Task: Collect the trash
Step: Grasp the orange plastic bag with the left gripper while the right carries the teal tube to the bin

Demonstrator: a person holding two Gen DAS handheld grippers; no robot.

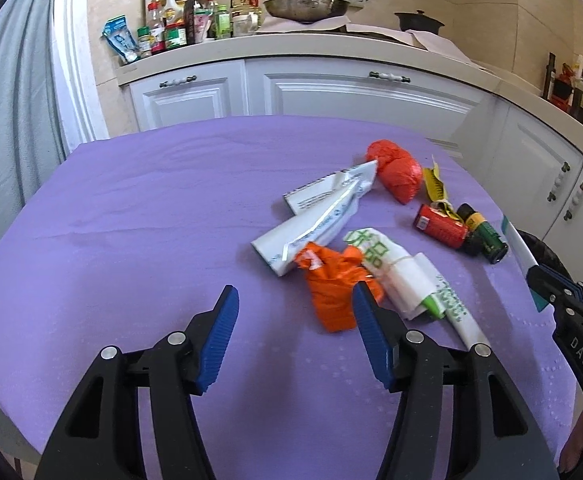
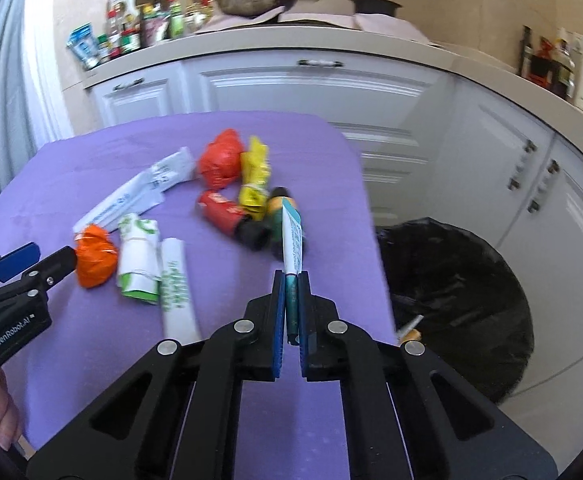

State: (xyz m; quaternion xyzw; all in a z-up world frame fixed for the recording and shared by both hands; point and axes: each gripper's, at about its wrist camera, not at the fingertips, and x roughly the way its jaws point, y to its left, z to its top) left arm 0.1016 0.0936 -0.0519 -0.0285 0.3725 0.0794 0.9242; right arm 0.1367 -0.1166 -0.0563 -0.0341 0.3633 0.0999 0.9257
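On the purple-covered table (image 1: 131,208), left gripper (image 1: 295,300) with blue pads apart, nothing between them, tips just short of a crumpled orange bag (image 1: 331,288); beside that, white-and-green wrappers (image 1: 407,276) and a long white packet (image 1: 323,216); farther right, a red wad (image 1: 397,172), yellow wrapper (image 1: 435,184), red can (image 1: 441,226) and dark green bottle (image 1: 485,234); at far right, right gripper (image 2: 291,280) clamped on a white-and-teal tube (image 2: 292,248), raised over the table's edge; black-lined bin (image 2: 459,280) on the floor past it.

right tongs (image 2: 291,280) pinching tube (image 2: 292,246) (white-teal)
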